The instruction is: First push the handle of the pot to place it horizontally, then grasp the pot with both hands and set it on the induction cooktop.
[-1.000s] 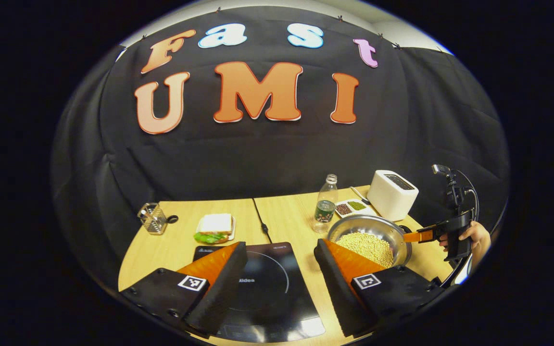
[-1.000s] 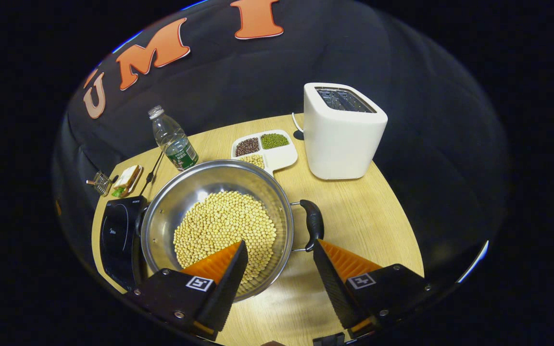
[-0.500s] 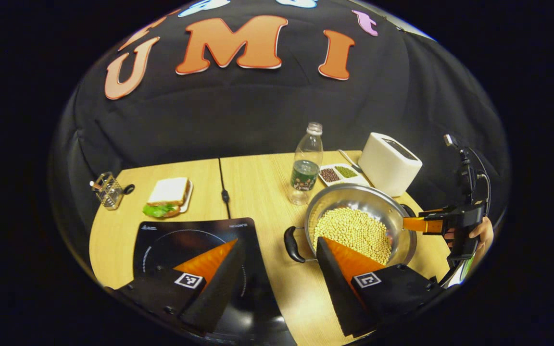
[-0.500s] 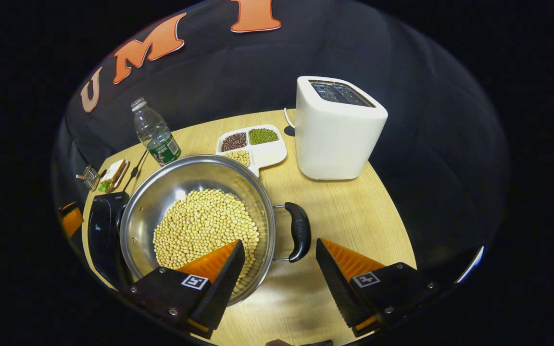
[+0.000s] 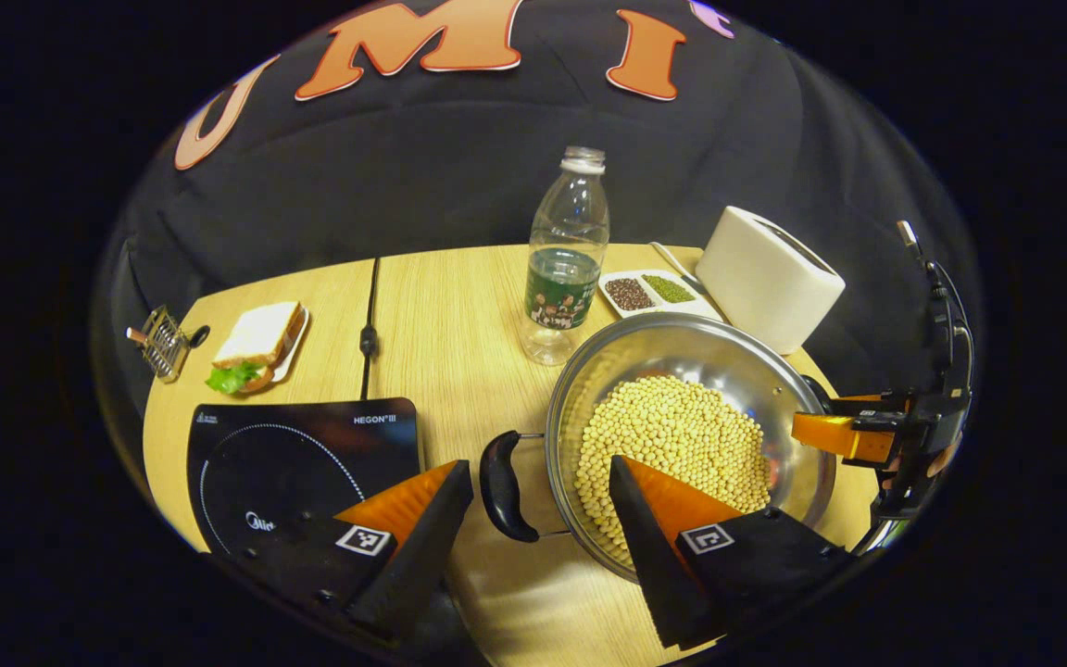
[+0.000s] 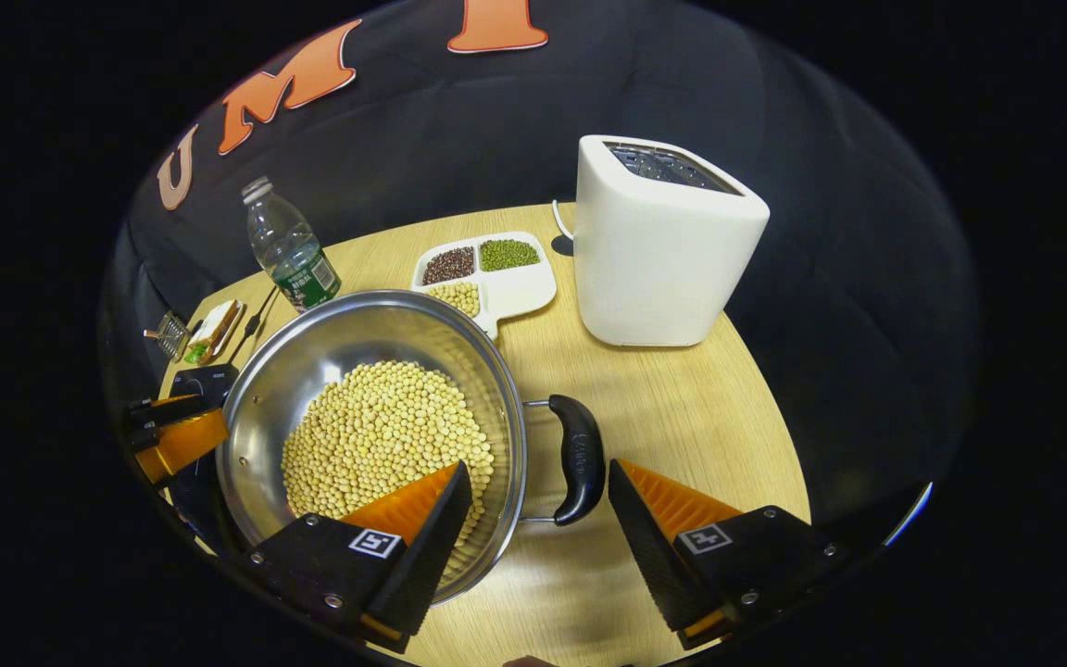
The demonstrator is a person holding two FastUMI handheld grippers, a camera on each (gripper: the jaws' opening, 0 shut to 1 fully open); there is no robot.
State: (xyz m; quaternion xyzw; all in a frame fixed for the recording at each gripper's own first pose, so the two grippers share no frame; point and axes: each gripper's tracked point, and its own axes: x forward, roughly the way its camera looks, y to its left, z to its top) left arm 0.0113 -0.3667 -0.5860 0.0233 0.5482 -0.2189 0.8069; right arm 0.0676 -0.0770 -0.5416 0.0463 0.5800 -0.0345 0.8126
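Note:
A steel pot (image 5: pixel 802 435) (image 6: pixel 265 398) full of pale beans sits on the wooden table. In the left gripper view its black left handle (image 5: pixel 501 486) lies between the fingers of my open left gripper (image 5: pixel 538 482), untouched. In the right gripper view the black right handle (image 6: pixel 578 459) lies between the fingers of my open right gripper (image 6: pixel 538 482), also apart from both. The black induction cooktop (image 5: pixel 302 459) lies left of the pot. Across the pot, the right gripper (image 5: pixel 853 435) shows in the left gripper view and the left gripper (image 6: pixel 177 435) in the right gripper view.
A water bottle (image 5: pixel 566 259), a divided dish of beans (image 5: pixel 649 292) and a white toaster (image 6: pixel 659 245) stand behind the pot. A sandwich on a plate (image 5: pixel 256 343) and a small wire holder (image 5: pixel 161 341) sit at the far left. A black cable (image 5: pixel 369 324) crosses the table.
My left gripper moved right and closer, from over the cooktop to straddling the pot's left handle. My right gripper shifted so the right handle sits between its fingers. The pot stayed put.

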